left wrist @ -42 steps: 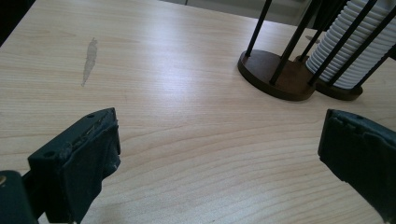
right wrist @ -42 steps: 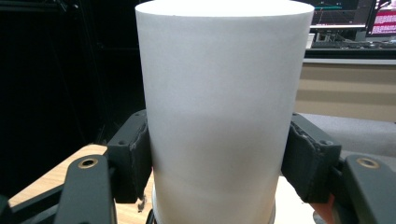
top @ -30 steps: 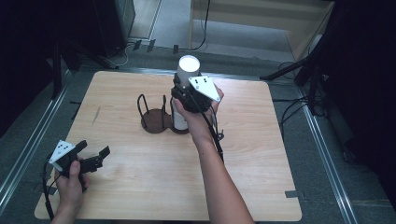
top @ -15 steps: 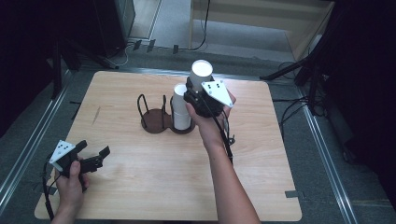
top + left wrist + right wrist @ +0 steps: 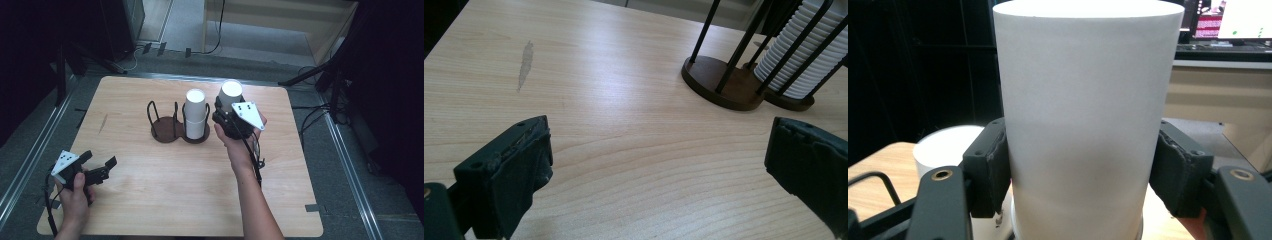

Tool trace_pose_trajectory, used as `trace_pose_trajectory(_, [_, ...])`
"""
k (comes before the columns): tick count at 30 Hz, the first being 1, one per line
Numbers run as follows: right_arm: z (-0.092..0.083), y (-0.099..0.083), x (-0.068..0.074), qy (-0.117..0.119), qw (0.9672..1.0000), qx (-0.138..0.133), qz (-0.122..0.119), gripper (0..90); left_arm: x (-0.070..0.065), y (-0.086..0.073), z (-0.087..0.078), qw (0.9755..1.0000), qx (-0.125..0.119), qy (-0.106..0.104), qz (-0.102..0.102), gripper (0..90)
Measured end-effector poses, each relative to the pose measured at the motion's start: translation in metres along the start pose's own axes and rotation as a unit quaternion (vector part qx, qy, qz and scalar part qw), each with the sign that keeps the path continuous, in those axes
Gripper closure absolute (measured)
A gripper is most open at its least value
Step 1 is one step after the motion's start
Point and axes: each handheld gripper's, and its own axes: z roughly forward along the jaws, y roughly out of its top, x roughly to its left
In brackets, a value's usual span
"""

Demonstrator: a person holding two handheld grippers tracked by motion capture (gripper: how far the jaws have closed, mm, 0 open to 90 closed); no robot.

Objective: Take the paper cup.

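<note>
White paper cup point(image 5: 231, 95), upside down: your right gripper point(image 5: 231, 119) has its jaws pressed on both sides of the cup wall, holding it clear of the table point(image 5: 150, 200) just beside the cup stack point(image 5: 196, 112) in the dark wire holder point(image 5: 175, 125) near the middle of the far edge, likely pulled off to be set down alone. Your right forearm reaches forward from the near edge, wrist raised. Your left gripper point(image 5: 97, 162) rests at the near left corner, jaws wide, nothing between them.
</note>
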Motion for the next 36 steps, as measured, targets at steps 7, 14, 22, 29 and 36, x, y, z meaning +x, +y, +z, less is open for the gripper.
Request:
trace_pose_trajectory(7, [-0.014, -0.017, -0.017, -0.013, 0.9999, 0.009, -0.007, 32.3, 0.001, 0.000, 0.000, 1.0000, -0.001, -0.002, -0.002, 0.0])
trace_pose_trajectory(14, [-0.031, -0.037, -0.029, -0.017, 0.9997, 0.015, -0.005, 32.3, 0.001, -0.001, -0.001, 0.9999, 0.002, -0.012, 0.000, 0.0])
trace_pose_trajectory(22, [-0.059, -0.054, -0.048, -0.019, 0.9995, 0.024, 0.010, 32.1, -0.002, -0.002, -0.004, 0.9995, -0.009, -0.028, 0.014, 0.0])
trace_pose_trajectory(29, [-0.082, -0.076, -0.059, -0.024, 0.9987, 0.041, 0.019, 32.1, -0.004, -0.003, -0.003, 0.9996, -0.004, -0.021, 0.020, 0.0])
trace_pose_trajectory(36, [-0.088, -0.090, -0.063, -0.027, 0.9975, 0.062, 0.021, 32.0, 0.000, -0.003, -0.006, 0.9997, -0.023, -0.006, -0.004, 0.0])
